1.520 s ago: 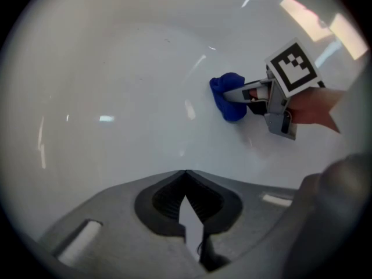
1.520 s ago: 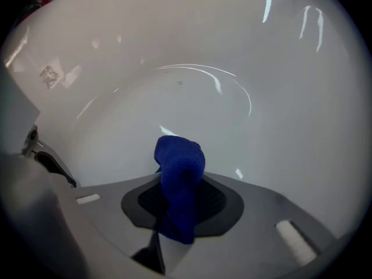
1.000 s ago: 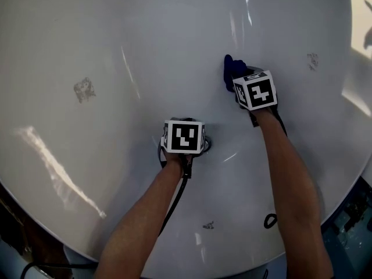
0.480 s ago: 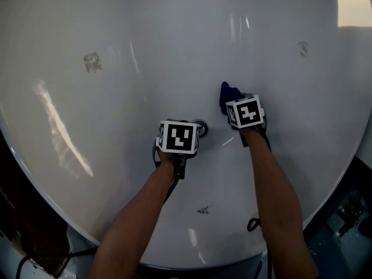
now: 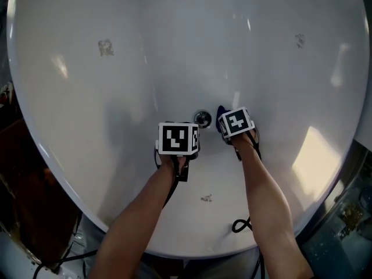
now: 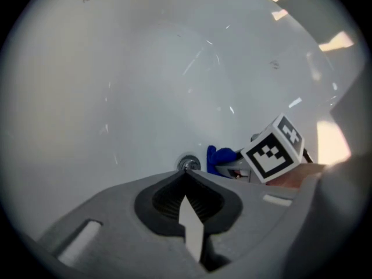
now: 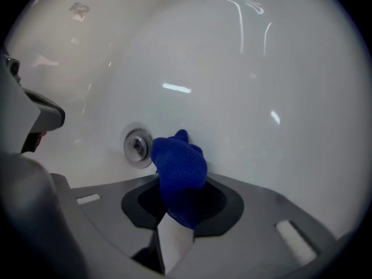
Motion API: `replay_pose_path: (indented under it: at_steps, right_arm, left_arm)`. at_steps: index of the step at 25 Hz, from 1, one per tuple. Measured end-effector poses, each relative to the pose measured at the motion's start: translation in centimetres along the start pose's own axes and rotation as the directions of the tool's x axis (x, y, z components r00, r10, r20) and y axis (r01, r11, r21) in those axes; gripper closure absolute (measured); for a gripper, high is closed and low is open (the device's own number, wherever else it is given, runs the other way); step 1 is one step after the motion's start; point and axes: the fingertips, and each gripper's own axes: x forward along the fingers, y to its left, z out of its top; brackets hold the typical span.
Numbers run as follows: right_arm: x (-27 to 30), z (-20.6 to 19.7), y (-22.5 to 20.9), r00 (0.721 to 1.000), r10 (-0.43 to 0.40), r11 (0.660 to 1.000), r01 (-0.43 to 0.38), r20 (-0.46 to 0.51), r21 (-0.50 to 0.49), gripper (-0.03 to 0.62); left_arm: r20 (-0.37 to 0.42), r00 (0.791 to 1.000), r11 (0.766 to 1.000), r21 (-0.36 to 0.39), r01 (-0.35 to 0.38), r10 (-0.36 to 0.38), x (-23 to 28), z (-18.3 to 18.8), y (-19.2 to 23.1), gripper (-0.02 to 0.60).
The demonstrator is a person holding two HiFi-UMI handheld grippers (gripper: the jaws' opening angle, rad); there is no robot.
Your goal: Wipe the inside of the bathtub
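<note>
In the head view, our left tool (image 5: 180, 133) and right tool (image 5: 225, 121) sit low in the white bathtub (image 5: 104, 173), towards its near rim, beside the drain (image 5: 202, 119). In the left gripper view, its jaws meet, empty. In the right gripper view, the jaws clamp a blue cloth (image 7: 177, 167), which juts lengthwise along them towards the tub wall.

right gripper (image 5: 226, 124) pulled back toward the person across the bathtub (image 5: 116, 86). 1 s ago it was well beyond the drain (image 5: 202, 119) and off to the drain's right, now it's just beside the drain's right edge. The blue cloth (image 7: 179, 170) in its jaws came along and now sits right next to the drain. left gripper (image 6: 186, 178) backed off slightly too. The drain was half tucked behind its cube, now fully clear just past it.
</note>
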Motion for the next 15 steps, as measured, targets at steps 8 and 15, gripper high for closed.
replay_pose_path:
  at_steps: [8,15]
  right_arm:
    - [1.3,-3.7,6.6,0.989,0.125,0.990,-0.119,-0.076,0.074,0.497]
    - [-1.1,-2.8,12.0,0.969,0.246,0.956,-0.244,0.003,0.163,0.497]
  left_arm:
    - [-0.002,1.000,0.999,-0.035,0.008,-0.008,-3.8,-0.1,1.2,0.580]
    - [0.005,1.000,1.000,-0.026,-0.010,0.010,-6.9,0.6,2.6,0.580]
